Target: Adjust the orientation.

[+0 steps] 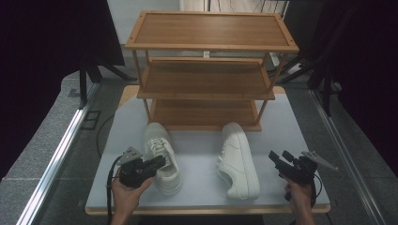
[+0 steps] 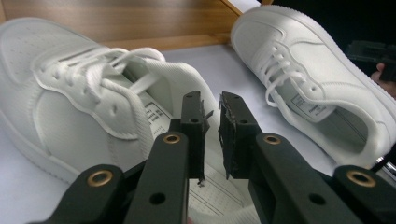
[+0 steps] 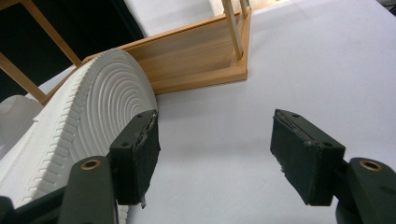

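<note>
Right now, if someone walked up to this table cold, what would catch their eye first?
Two white lace-up sneakers lie on the pale table: the left sneaker upright, the right sneaker tipped on its side. Behind them rises a three-tier wooden shoe rack, its shelves bare. The left gripper sits at the left sneaker's opening, jaws slightly apart on nothing, while the right gripper waits open beside the right sneaker.

The printed labels inside both white shoes (image 2: 93,93) are too small to read.

Left shoe (image 2: 70,93) toe beyond frame edge
</note>
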`<state>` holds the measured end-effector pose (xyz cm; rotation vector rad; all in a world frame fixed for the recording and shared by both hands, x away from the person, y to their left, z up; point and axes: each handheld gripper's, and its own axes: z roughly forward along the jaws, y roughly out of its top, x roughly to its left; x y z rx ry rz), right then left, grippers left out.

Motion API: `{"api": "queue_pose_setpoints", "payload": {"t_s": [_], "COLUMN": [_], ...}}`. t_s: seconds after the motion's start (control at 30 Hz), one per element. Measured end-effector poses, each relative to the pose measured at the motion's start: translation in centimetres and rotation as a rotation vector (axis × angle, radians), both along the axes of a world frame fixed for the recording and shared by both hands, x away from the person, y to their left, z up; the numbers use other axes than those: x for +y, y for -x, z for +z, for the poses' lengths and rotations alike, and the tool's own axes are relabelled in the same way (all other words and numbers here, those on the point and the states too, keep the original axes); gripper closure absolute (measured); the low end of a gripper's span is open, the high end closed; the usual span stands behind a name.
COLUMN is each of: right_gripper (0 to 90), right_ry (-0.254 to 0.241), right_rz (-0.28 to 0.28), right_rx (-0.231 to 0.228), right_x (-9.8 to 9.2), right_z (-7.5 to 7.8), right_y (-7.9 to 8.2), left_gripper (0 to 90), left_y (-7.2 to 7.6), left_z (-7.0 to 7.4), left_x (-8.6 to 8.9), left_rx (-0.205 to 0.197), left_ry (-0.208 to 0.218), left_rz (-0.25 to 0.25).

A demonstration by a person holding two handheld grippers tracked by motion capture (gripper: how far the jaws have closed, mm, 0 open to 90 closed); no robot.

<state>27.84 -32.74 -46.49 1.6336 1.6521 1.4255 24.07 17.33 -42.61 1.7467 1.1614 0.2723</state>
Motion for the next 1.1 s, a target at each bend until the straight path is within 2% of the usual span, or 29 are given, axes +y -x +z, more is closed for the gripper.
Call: {"api": "queue_pose_setpoints", "payload": {"t_s": [0.07,0.27,0.33,0.4,0.47,0.53,0.63,0.67,0.7,0.77,0.87,0.97,1.03,1.1], "right_gripper": [32.5,32.7,32.8,32.8,32.7,32.8,32.8,32.8,32.8,32.8,32.8,32.9,32.9,32.9], "right_ry": [0.001,0.000,0.003,0.002,0.001,0.004,0.007,0.007,0.011,0.015,0.013,0.011,0.009,0.010], "right_rz": [-0.002,-0.014,-0.023,-0.024,-0.023,-0.018,-0.014,-0.014,-0.011,-0.009,-0.012,-0.019,-0.022,-0.022], "right_rx": [0.005,0.005,0.002,0.001,0.003,0.005,0.009,0.009,0.009,0.013,0.011,0.015,0.019,0.018], "right_x": [0.1,-0.1,-0.2,-0.2,-0.1,0.0,0.2,0.2,0.3,0.3,0.2,0.0,0.0,0.1], "right_z": [0.0,-0.2,-0.2,-0.2,-0.2,-0.2,-0.3,-0.3,-0.4,-0.3,-0.4,-0.5,-0.5,-0.5], "right_y": [0.0,0.0,0.0,0.0,0.0,0.0,-0.1,-0.1,-0.1,-0.1,0.0,0.0,0.0,0.0], "left_gripper": [79.2,78.1,78.4,78.4,78.4,78.7,79.8,80.4,82.4,85.6,87.1,88.6,89.1,89.9], "left_y": [0.0,0.8,1.7,2.0,2.1,2.0,1.0,1.0,0.3,-0.7,-1.4,-1.4,-1.2,-0.7], "left_z": [0.0,0.1,0.5,0.7,0.7,0.7,0.7,0.7,0.4,-0.4,-1.4,-1.3,-1.4,-2.1], "left_x": [0.3,1.1,1.4,1.8,2.1,2.1,0.0,0.0,-1.0,-1.9,-3.0,-3.1,-3.0,-2.6], "left_rx": [-0.009,-0.022,-0.052,-0.061,-0.059,-0.057,-0.041,-0.041,-0.030,0.006,0.034,0.028,0.040,0.062], "left_ry": [0.004,0.014,0.021,0.015,0.029,0.040,0.000,0.000,-0.031,-0.039,-0.067,-0.082,-0.085,-0.113], "left_rz": [0.029,0.056,0.075,0.090,0.103,0.097,0.037,0.037,0.020,0.007,-0.011,-0.014,-0.025,-0.043]}}
